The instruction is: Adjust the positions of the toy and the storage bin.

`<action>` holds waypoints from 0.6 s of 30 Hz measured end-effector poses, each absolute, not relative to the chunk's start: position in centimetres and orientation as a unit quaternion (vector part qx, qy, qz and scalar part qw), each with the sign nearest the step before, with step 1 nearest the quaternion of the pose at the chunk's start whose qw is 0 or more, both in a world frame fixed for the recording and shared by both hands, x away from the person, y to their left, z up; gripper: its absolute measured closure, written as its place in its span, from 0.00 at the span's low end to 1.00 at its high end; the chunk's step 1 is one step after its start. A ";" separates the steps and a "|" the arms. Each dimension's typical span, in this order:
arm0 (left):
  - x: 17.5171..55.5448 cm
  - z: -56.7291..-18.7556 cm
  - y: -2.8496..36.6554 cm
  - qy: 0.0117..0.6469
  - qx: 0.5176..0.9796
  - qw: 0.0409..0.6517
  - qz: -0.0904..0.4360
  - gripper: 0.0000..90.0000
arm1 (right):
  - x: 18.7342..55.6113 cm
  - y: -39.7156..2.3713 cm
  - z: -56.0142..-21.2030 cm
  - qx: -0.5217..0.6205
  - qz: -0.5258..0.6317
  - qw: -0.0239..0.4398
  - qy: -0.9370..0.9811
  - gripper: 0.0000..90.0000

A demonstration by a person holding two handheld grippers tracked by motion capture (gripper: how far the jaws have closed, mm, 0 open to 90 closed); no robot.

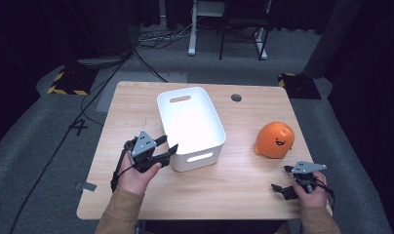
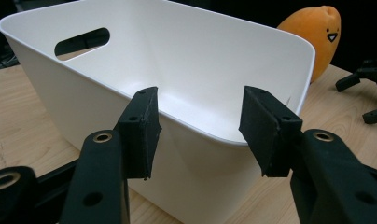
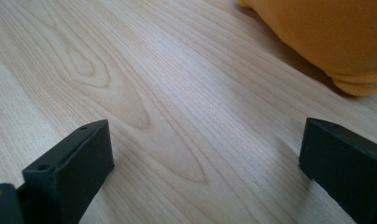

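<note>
From the high view, the left gripper (image 1: 167,147) sits just beside the white bin (image 1: 191,127) at mid-desk, likely to grab its wall. The left gripper view shows the jaws apart, straddling the rim (image 2: 210,135) without pressing. In the right gripper view, the right gripper (image 3: 205,161) gapes empty over the desk (image 3: 168,93), the orange plush toy (image 3: 326,37) on the bin's far side.

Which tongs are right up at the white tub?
The left tongs: their tips straddle the white tub's near rim. The right tongs sit apart, near the orange plush toy.
</note>
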State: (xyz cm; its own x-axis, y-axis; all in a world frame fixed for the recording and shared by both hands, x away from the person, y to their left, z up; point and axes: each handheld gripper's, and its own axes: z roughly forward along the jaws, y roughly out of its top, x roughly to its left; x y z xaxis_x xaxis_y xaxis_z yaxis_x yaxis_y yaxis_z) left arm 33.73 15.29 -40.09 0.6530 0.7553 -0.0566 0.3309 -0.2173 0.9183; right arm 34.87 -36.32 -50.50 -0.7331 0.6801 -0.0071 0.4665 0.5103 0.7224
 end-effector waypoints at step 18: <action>30.7 -39.7 12.5 0.311 0.781 0.515 0.166 0.59 | 34.9 -36.3 -50.5 0.334 0.364 0.146 0.857 0.03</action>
